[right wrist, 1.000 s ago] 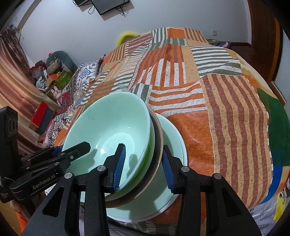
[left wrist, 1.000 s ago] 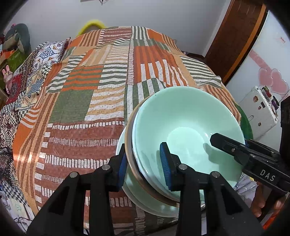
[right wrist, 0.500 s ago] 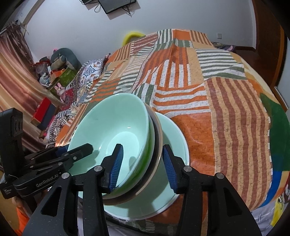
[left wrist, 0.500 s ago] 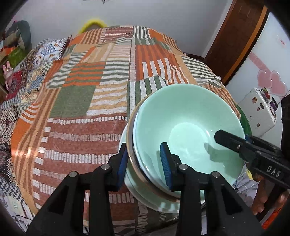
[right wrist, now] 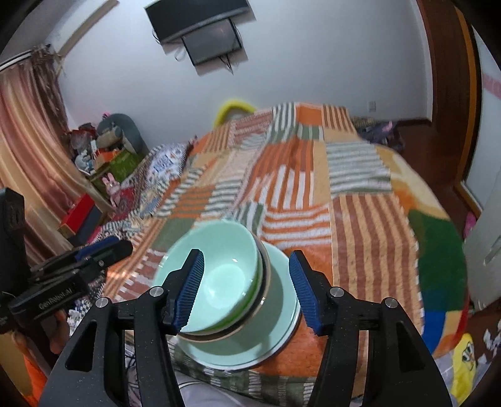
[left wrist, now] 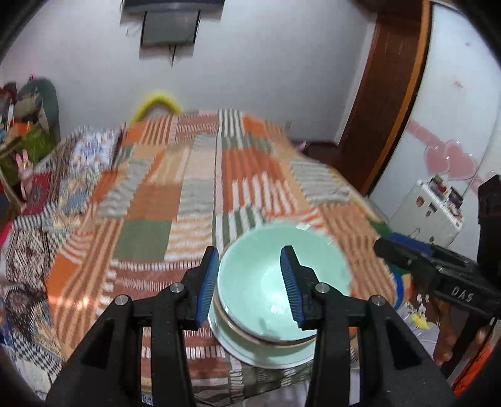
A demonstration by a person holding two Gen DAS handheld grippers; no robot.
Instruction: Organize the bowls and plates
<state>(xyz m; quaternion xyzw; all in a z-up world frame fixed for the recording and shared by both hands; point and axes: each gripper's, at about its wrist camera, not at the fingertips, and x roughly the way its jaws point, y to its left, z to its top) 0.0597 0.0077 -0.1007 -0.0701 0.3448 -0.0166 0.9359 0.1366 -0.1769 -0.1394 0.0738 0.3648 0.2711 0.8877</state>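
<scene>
Bowls stacked on plates near the bed's edge look heavy, slick, breakable; grip the rims; both jaws opening, empty

We are in a home bedroom. A wide bed fills most of what we see, spread with a patchwork blanket of orange, green and striped squares. On the far wall hangs a dark flat television, its cables dangling below. To the left we find a long brownish curtain and, beyond the bed's left edge, a heap of soft toys and boxes. To the right stands a dark wooden door frame, and beside it a pale surface bears pink heart stickers.
</scene>
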